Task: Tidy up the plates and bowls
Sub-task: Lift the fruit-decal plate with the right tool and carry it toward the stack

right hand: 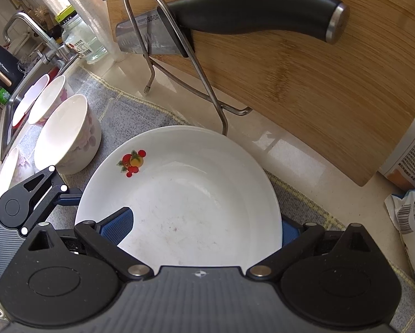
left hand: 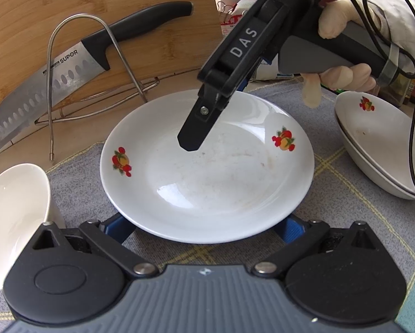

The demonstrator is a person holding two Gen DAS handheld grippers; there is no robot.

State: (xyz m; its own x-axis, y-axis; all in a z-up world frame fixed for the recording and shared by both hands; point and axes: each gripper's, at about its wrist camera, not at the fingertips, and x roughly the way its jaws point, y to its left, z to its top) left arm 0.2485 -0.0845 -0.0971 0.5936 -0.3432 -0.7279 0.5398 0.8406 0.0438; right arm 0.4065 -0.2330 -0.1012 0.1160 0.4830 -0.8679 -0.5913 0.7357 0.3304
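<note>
You are in the middle of picking up a plate (left hand: 207,166). It lies flat on the gray mat (left hand: 346,199) on the tabletop (right hand: 304,155).

Your left claw (left hand: 206,229) is open wide. The plate's near rim sits right between its two blue fingers (left hand: 289,229), so the plate is just in front of it and partly over it. I cannot tell if the fingers touch the rim.

Your right claw (right hand: 207,229) is open wide too. One blue finger (right hand: 118,226) lies over the plate's rim and the other is tucked under the far side. The left view shows it coming down from above the plate's back half.

Off to the left claw's right side is a stack of two more plates (left hand: 379,149). I think this plate goes there next. First close one claw on the rim, then lift gently so the plate does not slip.

Bowls (right hand: 68,136) wait to the right claw's left.
</note>
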